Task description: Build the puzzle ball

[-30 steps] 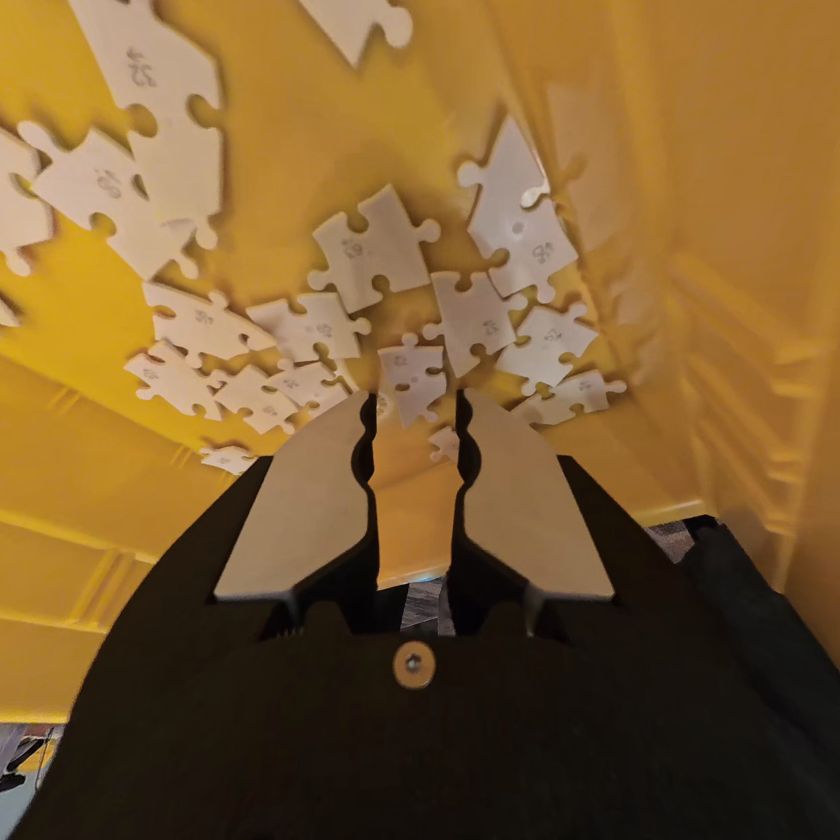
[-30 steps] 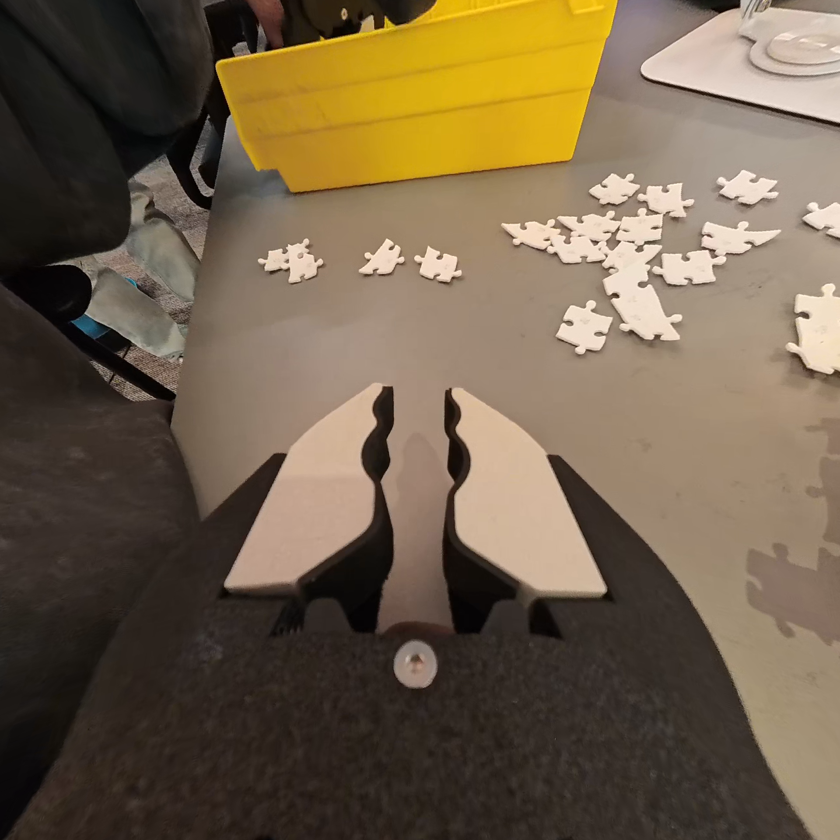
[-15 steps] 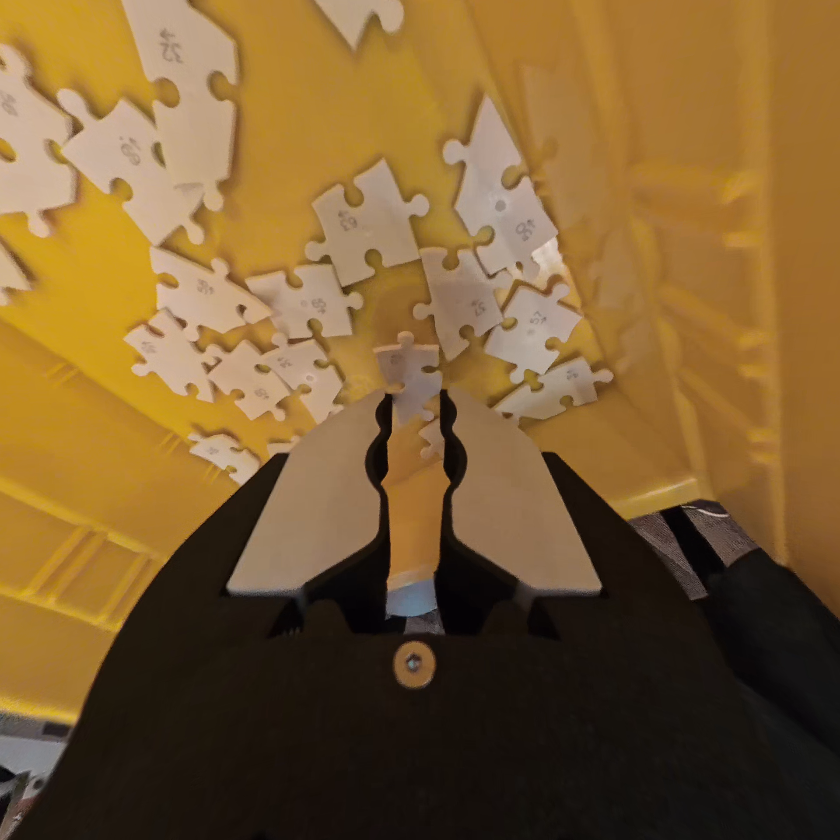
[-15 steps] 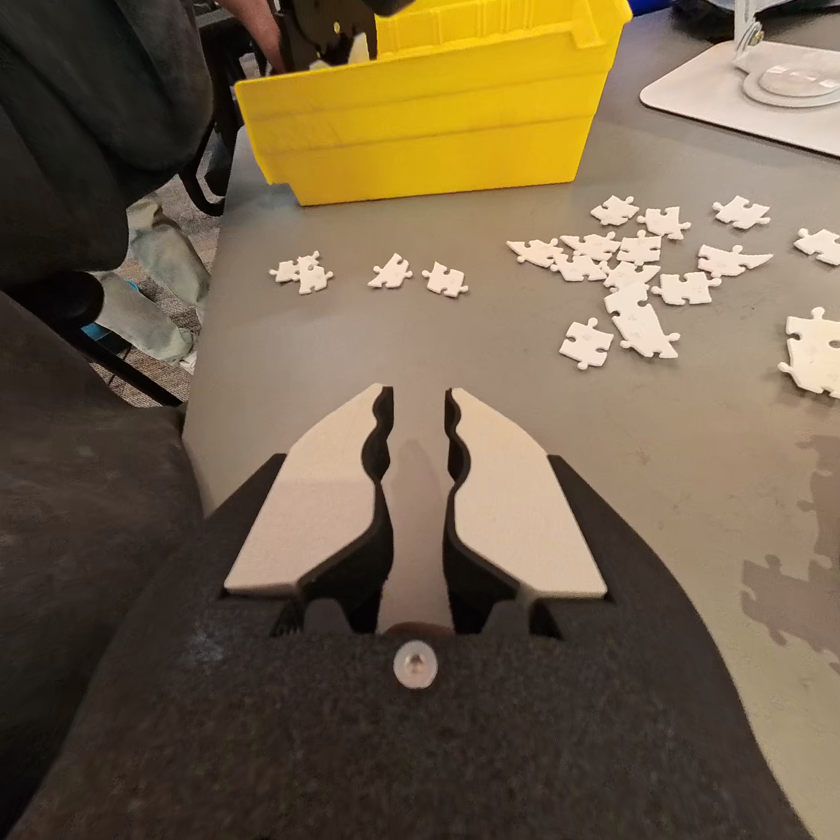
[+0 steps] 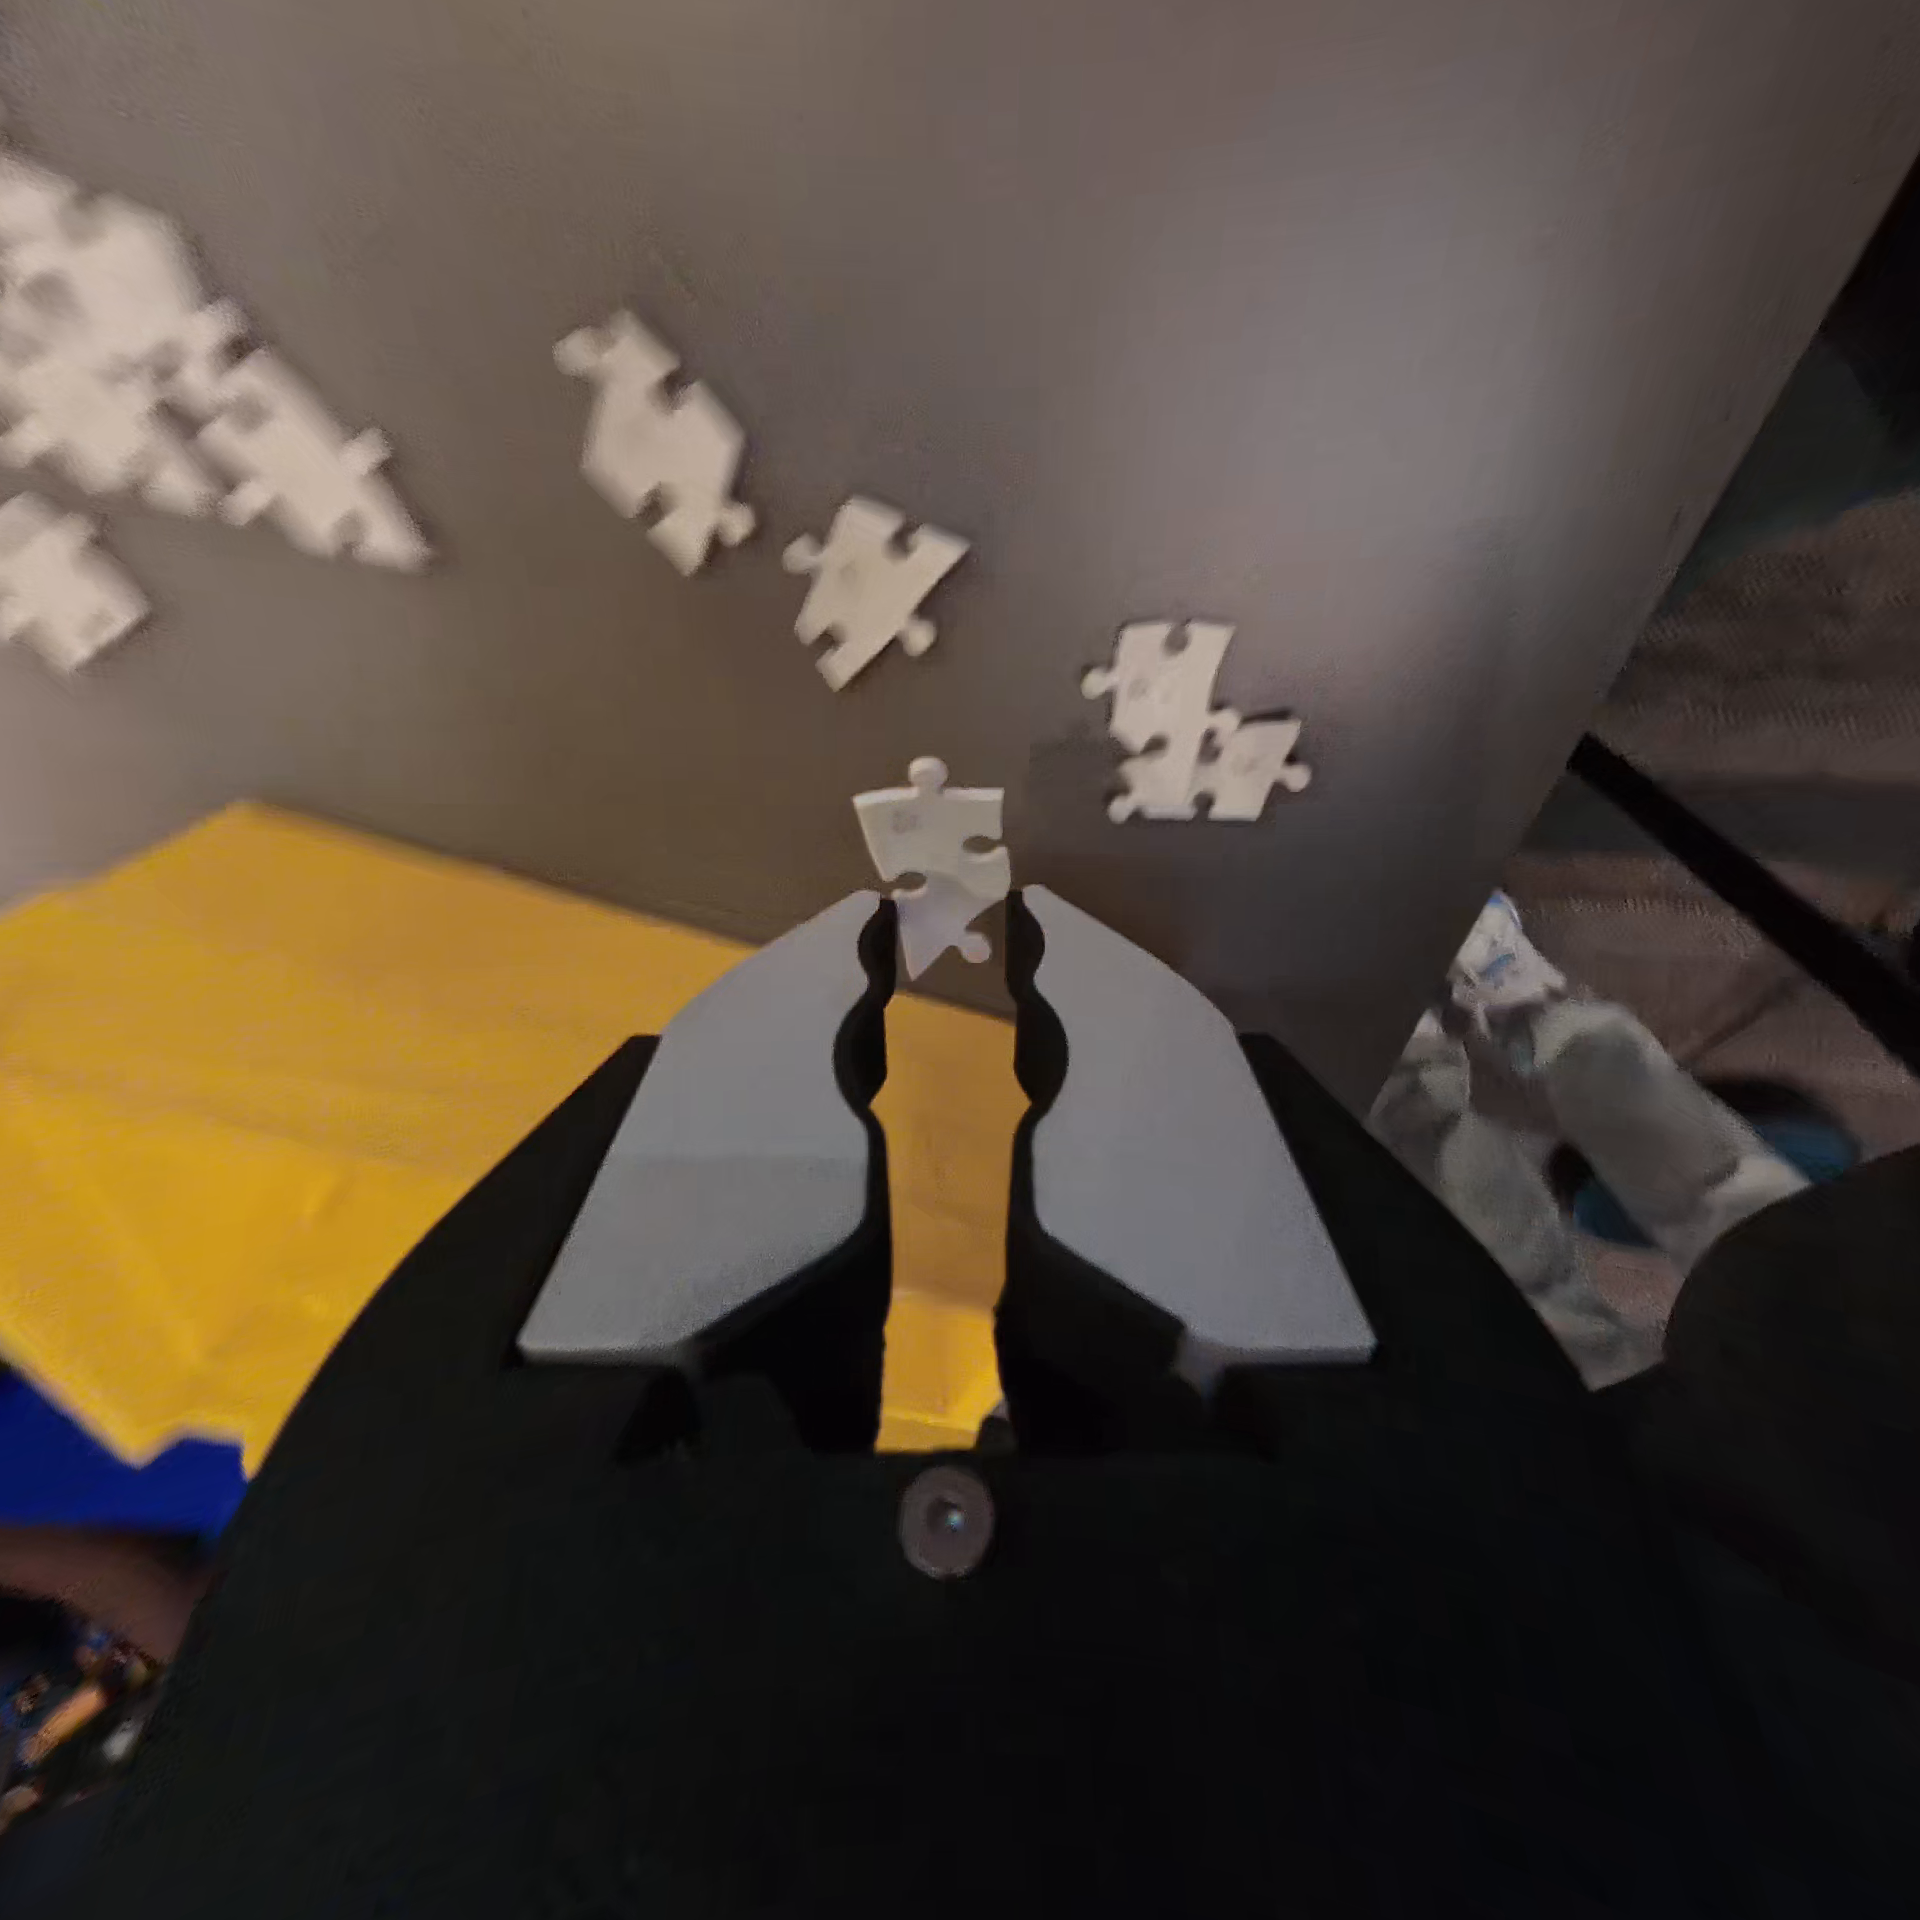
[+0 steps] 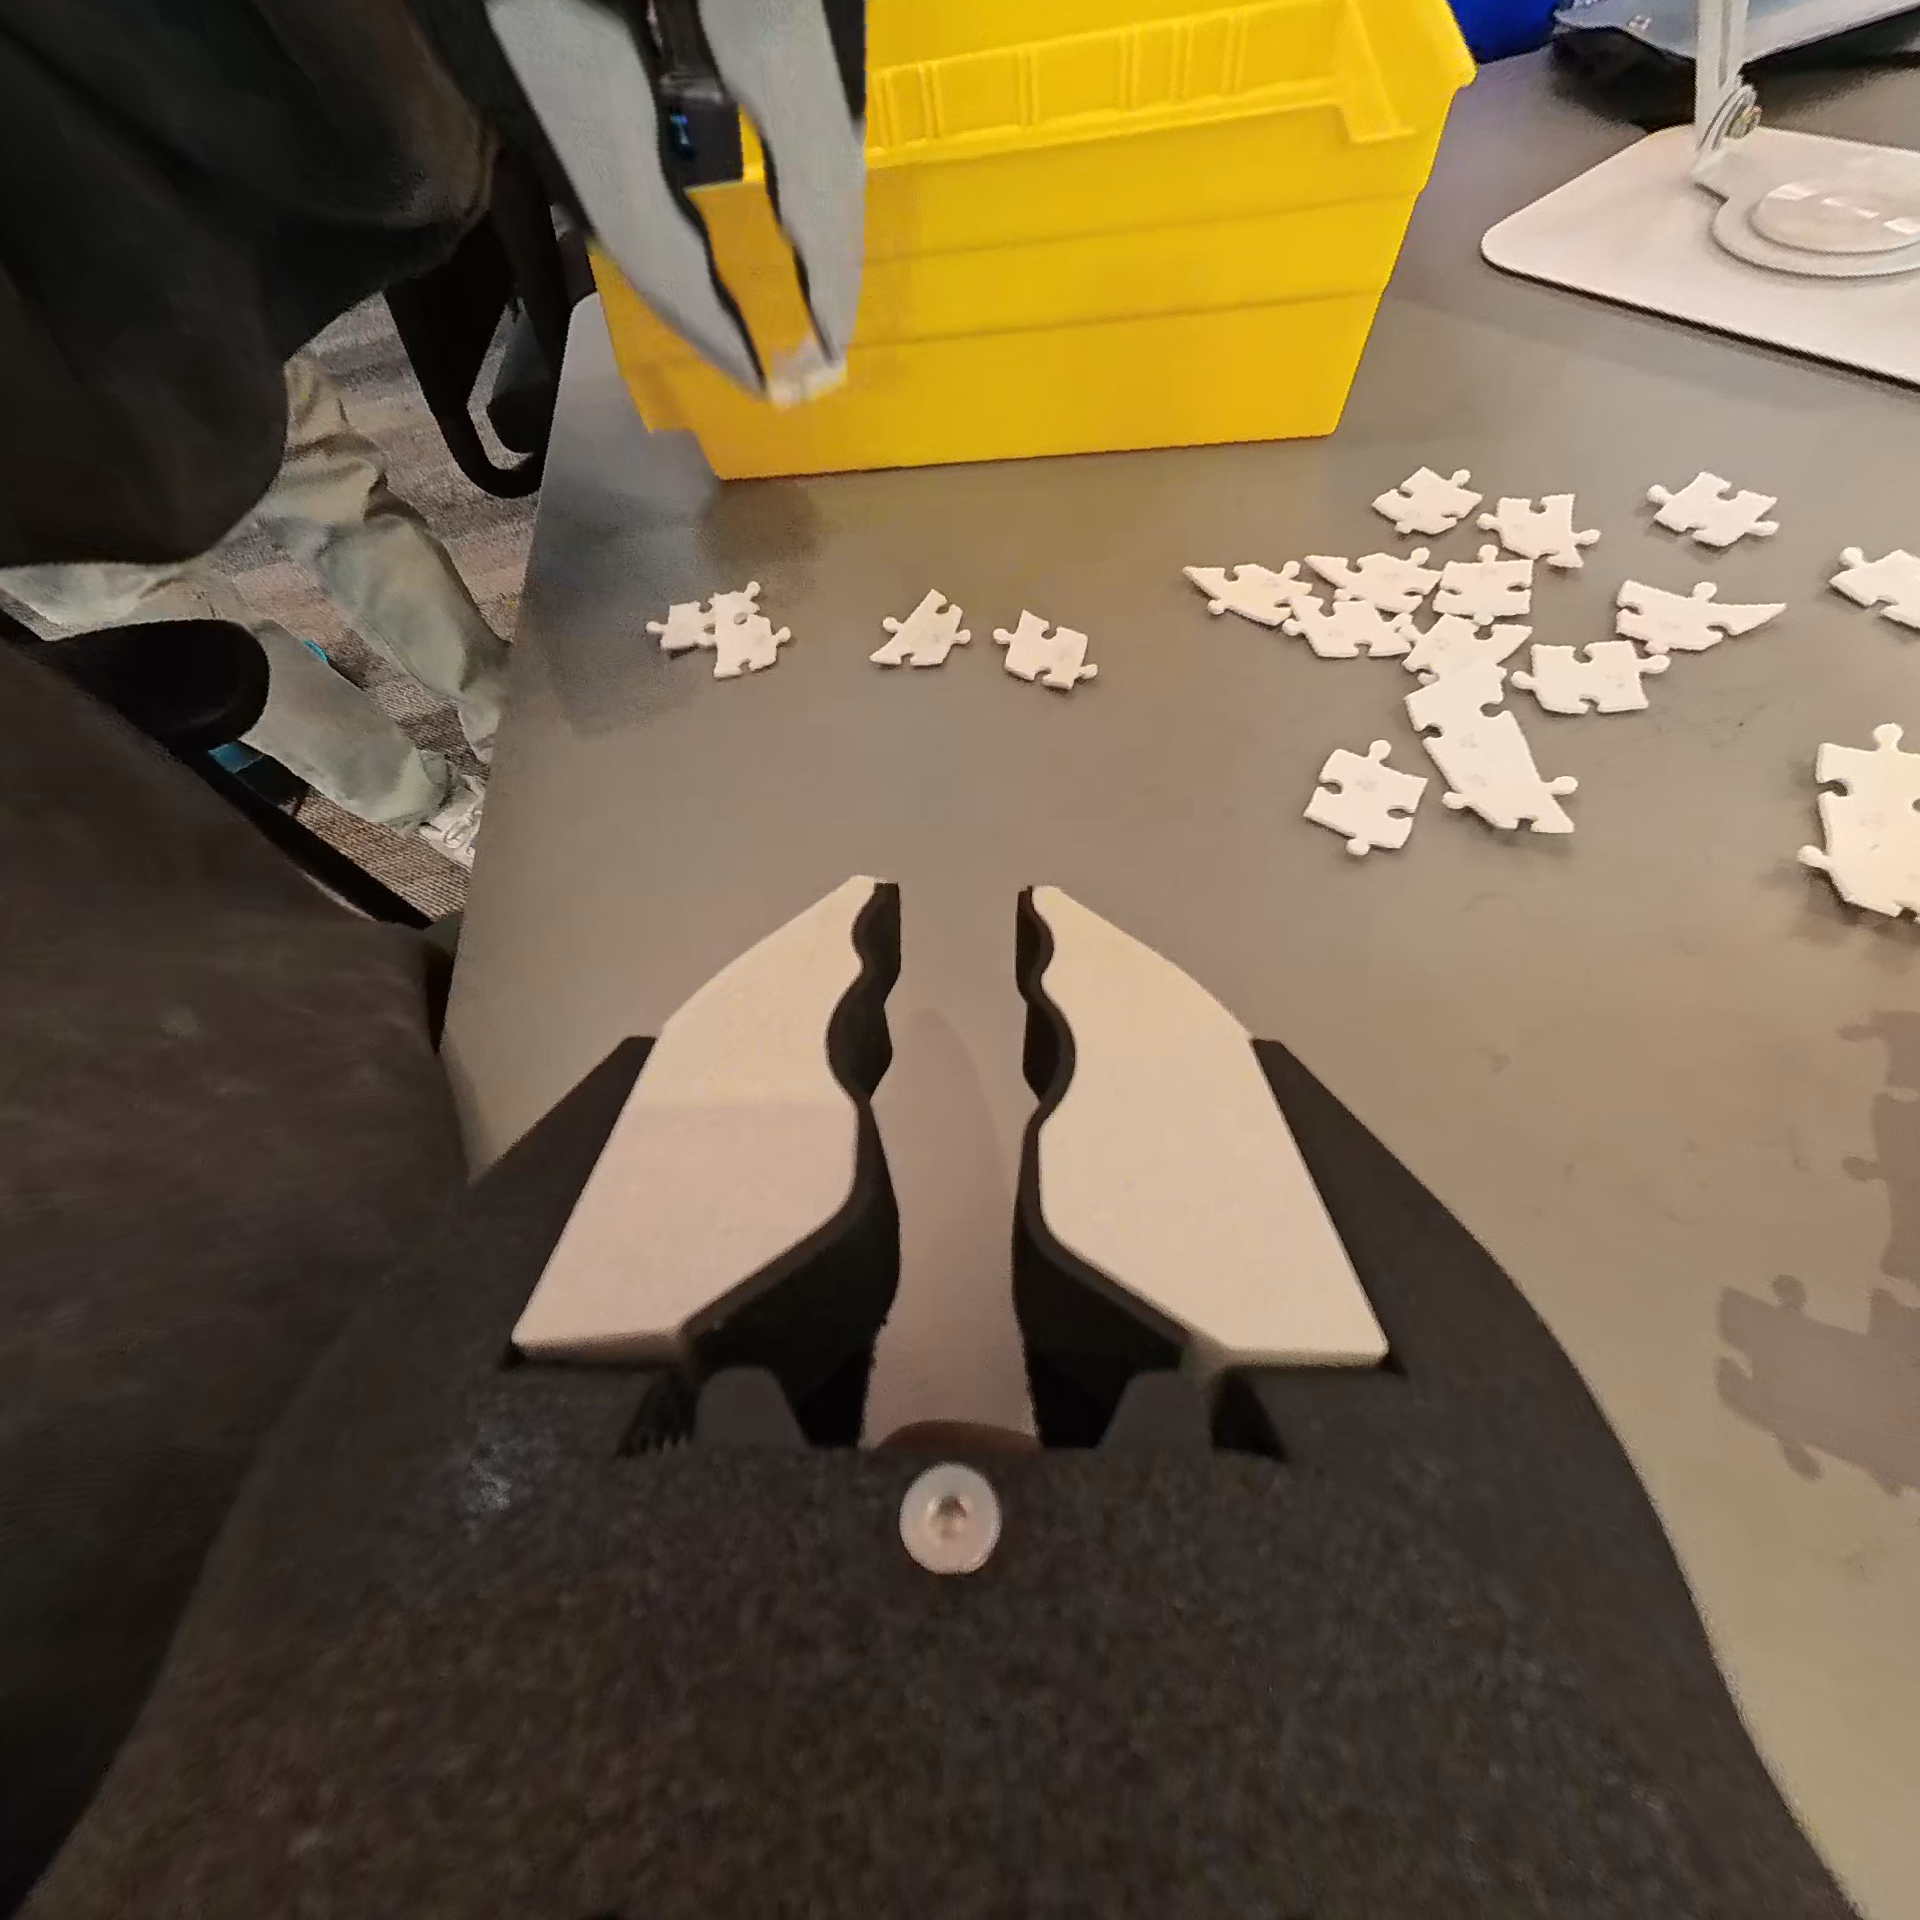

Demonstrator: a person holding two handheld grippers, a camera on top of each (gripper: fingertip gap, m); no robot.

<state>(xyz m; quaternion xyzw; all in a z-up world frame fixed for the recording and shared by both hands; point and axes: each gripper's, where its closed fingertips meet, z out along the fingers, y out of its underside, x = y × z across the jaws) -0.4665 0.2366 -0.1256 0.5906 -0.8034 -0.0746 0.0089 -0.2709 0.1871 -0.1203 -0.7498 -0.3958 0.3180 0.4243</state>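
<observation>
Your left gripper (image 5: pixel 945 909) pinches a white puzzle piece (image 5: pixel 935 868) by its lower edge at frame centre, light, thin and liable to twist, while at lower centre your right gripper (image 6: pixel 958 902) hovers spread and empty over the grey table (image 6: pixel 1195 935).

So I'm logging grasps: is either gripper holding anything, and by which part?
The left gripper pinches a white puzzle piece by its lower end at the fingertips; the right gripper holds nothing.

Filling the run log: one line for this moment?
left tool: shut on puzzle piece | above table | right tool: open, idle
</observation>
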